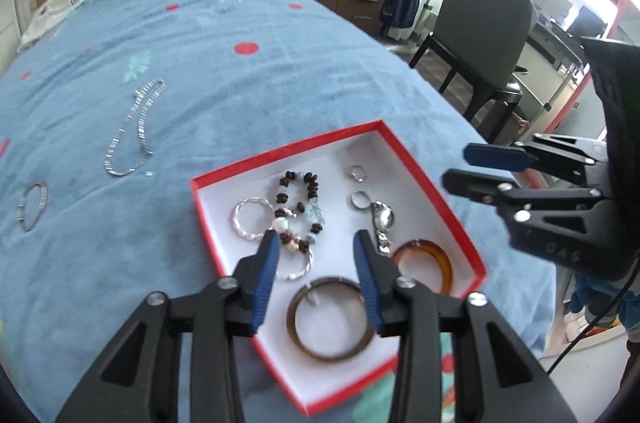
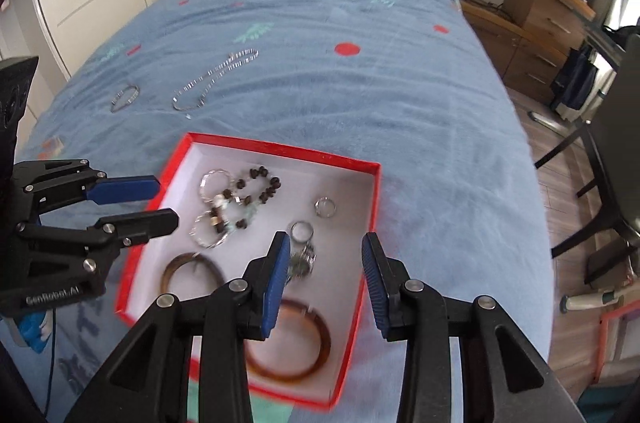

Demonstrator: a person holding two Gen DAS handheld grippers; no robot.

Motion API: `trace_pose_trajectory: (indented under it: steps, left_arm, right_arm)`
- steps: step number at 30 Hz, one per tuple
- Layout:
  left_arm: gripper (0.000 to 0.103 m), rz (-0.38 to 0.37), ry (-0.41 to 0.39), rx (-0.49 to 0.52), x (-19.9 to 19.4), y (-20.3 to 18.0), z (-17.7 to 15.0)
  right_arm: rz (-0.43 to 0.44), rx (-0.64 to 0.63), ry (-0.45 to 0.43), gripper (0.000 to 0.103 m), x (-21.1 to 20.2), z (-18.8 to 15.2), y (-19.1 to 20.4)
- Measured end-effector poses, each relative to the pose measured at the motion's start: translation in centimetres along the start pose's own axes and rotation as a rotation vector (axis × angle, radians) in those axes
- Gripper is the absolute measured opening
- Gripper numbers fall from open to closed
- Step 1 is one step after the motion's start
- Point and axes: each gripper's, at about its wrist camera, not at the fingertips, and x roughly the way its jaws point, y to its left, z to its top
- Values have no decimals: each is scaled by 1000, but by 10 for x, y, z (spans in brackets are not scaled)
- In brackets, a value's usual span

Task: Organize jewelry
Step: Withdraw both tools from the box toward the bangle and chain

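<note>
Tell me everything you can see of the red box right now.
The red box is a shallow, open, lidless tray, seemingly cardboard, with red walls and a white floor. It lies flat on the blue bedspread near the bed's edge. Inside lie rings, bangles and a beaded bracelet. Neither tongs touches it.

My two grippers (image 1: 316,239) (image 2: 326,243) were black plastic, silver-screwed, with ribbed blue pads on their fingers (image 1: 266,275).

Bright window daylight, heavy fisheye bending, dark corners, slight motion blur.
</note>
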Motion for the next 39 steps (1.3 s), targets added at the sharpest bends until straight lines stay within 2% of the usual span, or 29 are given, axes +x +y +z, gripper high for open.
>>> trace_pose_trajectory:
  steps: [4, 10, 12, 17, 22, 26, 28, 33, 39]
  left_arm:
    - [42, 15, -38, -2, -36, -4, -15]
    - [42, 56, -96, -10, -94, 4, -41]
    - [42, 81, -117, -16, -114, 16, -50]
    - [48, 148, -159, -66, -157, 61, -76]
    - [48, 220, -183, -109, -186, 111, -100]
    - [48, 274, -192, -160, -200, 157, -118]
    - [49, 290, -192, -179, -202, 176, -123]
    - [49, 329, -178, -205, -195, 217, -123]
    - [49, 318, -152, -222, -163, 247, -104]
  right_arm:
    - [-17, 33, -45, 37, -42, -13, 6]
    - [-31, 36, -117, 41, -100, -25, 35]
    - [-28, 32, -148, 46, -117, -25, 49]
    - [-8, 12, -201, 46, -140, -22, 86]
    - [19, 9, -213, 47, -138, -16, 115]
    - [38, 5, -208, 60, -129, -8, 136]
    - [47, -6, -203, 60, -122, -2, 144]
    - [74, -16, -189, 60, -97, 20, 160]
    - [120, -12, -158, 61, -45, 56, 173]
